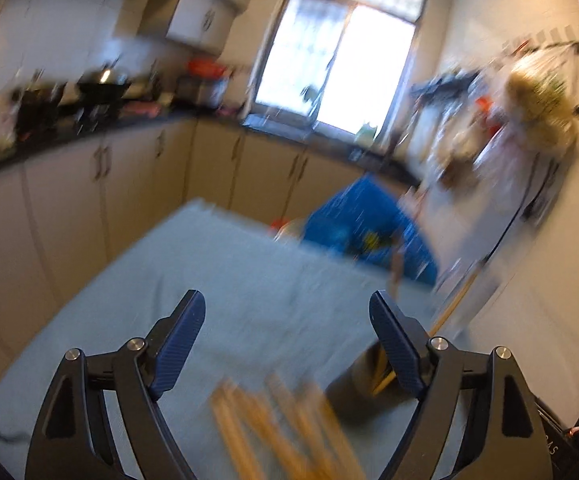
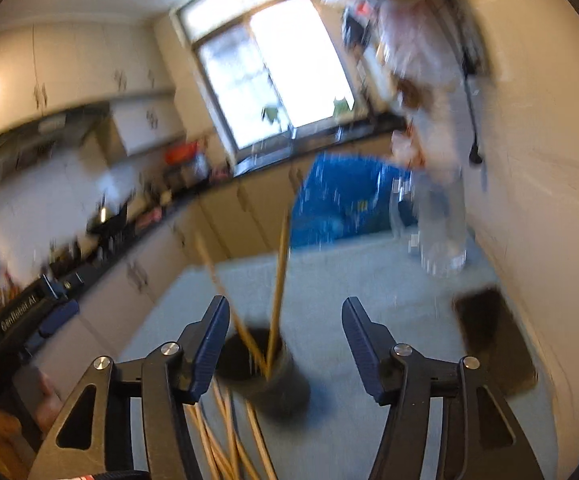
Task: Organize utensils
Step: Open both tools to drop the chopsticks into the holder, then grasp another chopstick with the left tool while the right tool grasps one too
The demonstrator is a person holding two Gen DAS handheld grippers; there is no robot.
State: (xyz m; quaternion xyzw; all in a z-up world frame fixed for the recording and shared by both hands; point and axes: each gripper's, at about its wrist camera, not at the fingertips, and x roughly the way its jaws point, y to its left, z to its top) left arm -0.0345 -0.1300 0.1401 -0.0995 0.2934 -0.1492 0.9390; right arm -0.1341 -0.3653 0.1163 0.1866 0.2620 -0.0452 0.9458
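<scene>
We count two long, pale wooden chopsticks (image 2: 277,280) already standing tilted in the dark round cup-shaped holder (image 2: 265,372), their tips leaning out over its rim. A loose bundle of the same wooden chopsticks (image 2: 225,440) still lies flat on the light blue-grey cloth-covered surface (image 2: 369,280), just in front of the holder, so we judge the sorting begun but mostly still to do: several sticks remain to be lifted and dropped in.

Our right gripper (image 2: 285,344) has its jaws apart with nothing between the pads. In the right wrist view the holder sits between and a little below the two fingers, toward the left one, and the loose sticks run under that left finger toward the bottom edge.

Our left gripper (image 1: 287,336) also has its jaws wide apart and empty. In the left wrist view the loose chopsticks (image 1: 281,428) lie on the surface (image 1: 169,272) below the gap between the fingers, fanned and blurred. The holder (image 1: 353,388) stands just beside the right finger, partly hidden behind it, with a stick poking up past it.

Both views are smeared by motion, so we cannot count the loose sticks exactly. A blurred dark flat object (image 2: 493,340) lies on the surface to the right, near the wall; we cannot tell what it is.
</scene>
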